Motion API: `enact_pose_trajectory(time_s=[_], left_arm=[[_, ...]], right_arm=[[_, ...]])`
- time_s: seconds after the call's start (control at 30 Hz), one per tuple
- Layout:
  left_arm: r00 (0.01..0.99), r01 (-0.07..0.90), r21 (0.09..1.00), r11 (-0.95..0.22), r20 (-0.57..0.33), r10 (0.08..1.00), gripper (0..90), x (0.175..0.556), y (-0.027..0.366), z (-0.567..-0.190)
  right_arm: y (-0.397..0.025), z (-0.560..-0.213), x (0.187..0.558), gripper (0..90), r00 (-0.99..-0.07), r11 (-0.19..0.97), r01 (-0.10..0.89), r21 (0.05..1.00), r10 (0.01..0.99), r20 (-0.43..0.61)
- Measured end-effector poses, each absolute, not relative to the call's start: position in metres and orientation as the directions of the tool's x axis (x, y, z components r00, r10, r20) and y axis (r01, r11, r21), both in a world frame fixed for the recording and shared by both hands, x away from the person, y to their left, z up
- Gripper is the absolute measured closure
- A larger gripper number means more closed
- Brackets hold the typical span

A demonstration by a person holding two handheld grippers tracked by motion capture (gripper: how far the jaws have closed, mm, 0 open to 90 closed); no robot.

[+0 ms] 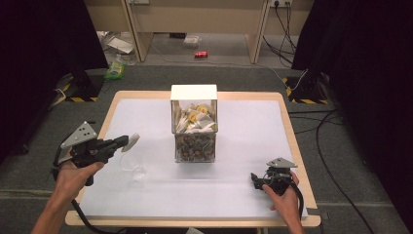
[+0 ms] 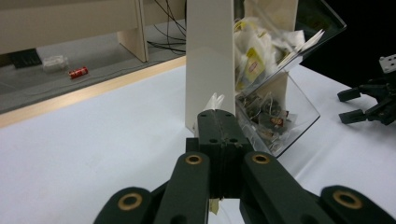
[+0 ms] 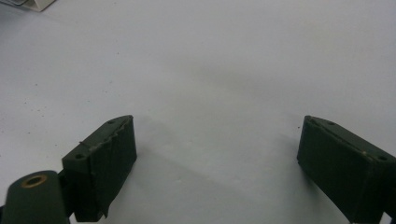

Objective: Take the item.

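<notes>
Even overhead light leaves the white-covered wooden tabletop [image 1: 243,126] bright, while black curtains at both sides stay dark. All pictures are soft; the nearest black tongs [image 3: 219,168] blur, throwing faint shadows.

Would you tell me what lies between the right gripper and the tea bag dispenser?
Only bare white table cover between the right gripper and the dispenser, seen in the high view.
</notes>
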State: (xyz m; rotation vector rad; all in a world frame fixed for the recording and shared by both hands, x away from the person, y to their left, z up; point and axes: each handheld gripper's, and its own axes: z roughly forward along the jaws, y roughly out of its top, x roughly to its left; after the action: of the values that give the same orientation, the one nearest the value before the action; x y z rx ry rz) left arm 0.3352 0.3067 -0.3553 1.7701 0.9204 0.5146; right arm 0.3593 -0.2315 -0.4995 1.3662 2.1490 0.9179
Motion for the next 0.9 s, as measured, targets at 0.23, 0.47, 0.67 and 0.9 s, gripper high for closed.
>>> enact_pose_trajectory(time_s=[0.23,0.47,0.67,0.9], left_arm=[[0.597,0.348,0.926,-0.145,-0.100,0.796,89.4,0.333,0.312,-0.372],[0.584,0.332,0.934,-0.132,-0.094,0.806,89.4,0.327,0.313,-0.389],[0.568,0.319,0.939,-0.127,-0.082,0.819,89.4,0.324,0.311,-0.399],[0.556,0.319,0.941,-0.114,-0.088,0.826,89.4,0.323,0.308,-0.413]], right_arm=[[-0.232,-0.499,0.359,12.4,-0.422,0.297,0.621,0.725,0.907,-0.009],[-0.232,-0.499,0.359,12.3,-0.422,0.297,0.622,0.725,0.907,-0.009],[-0.232,-0.499,0.359,12.4,-0.422,0.297,0.621,0.725,0.906,-0.010],[-0.232,-0.499,0.359,12.4,-0.422,0.297,0.622,0.725,0.907,-0.009]])
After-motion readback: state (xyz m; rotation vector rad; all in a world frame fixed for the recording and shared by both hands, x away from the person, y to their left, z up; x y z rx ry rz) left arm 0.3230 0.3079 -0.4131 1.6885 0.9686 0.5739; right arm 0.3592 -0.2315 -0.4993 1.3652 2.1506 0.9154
